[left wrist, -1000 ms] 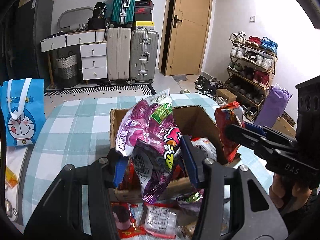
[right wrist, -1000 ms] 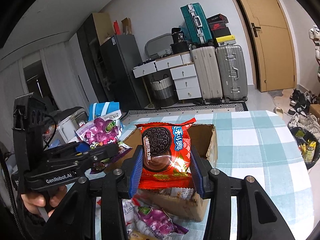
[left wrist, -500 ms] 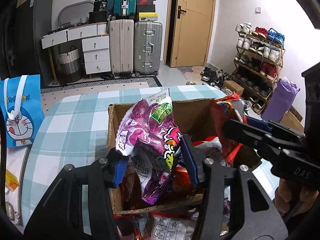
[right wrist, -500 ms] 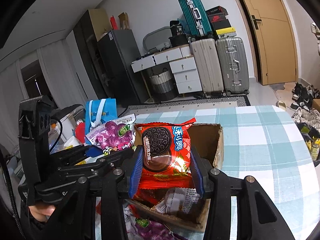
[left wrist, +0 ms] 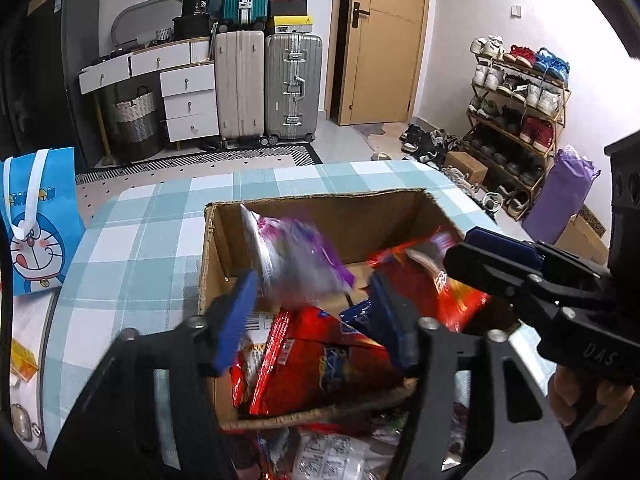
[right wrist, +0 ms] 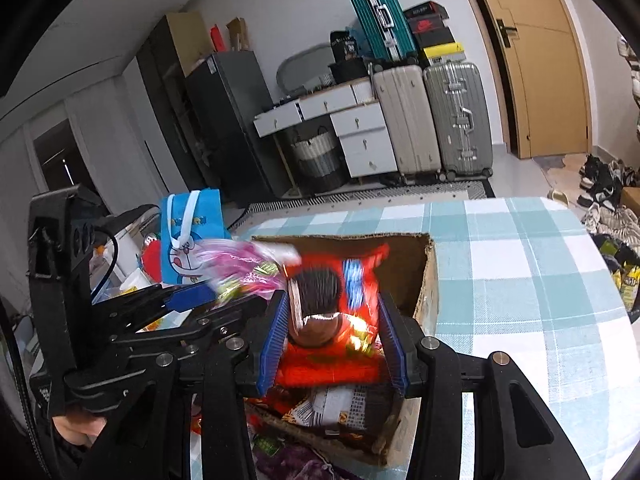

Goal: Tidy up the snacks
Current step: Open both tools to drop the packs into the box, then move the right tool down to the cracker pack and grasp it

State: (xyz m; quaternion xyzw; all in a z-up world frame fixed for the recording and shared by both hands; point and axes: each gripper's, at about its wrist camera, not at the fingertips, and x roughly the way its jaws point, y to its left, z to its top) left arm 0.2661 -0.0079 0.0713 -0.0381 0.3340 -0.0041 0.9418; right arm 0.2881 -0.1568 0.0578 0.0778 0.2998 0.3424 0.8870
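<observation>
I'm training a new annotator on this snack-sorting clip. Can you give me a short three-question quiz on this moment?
1. True or false: the right gripper is clamped on the red cookie packet.
2. The purple snack bag is: A) pinched by the left gripper; B) blurred and loose over the cardboard box; C) lying on the checked tablecloth beside the box.
3. Fill in: the cartoon gift bag at the table's edge is mainly ____ in colour.

Key: 1 true. 2 B; the left fingers have just been opening and nothing is pressed between them. 3 blue.
</observation>
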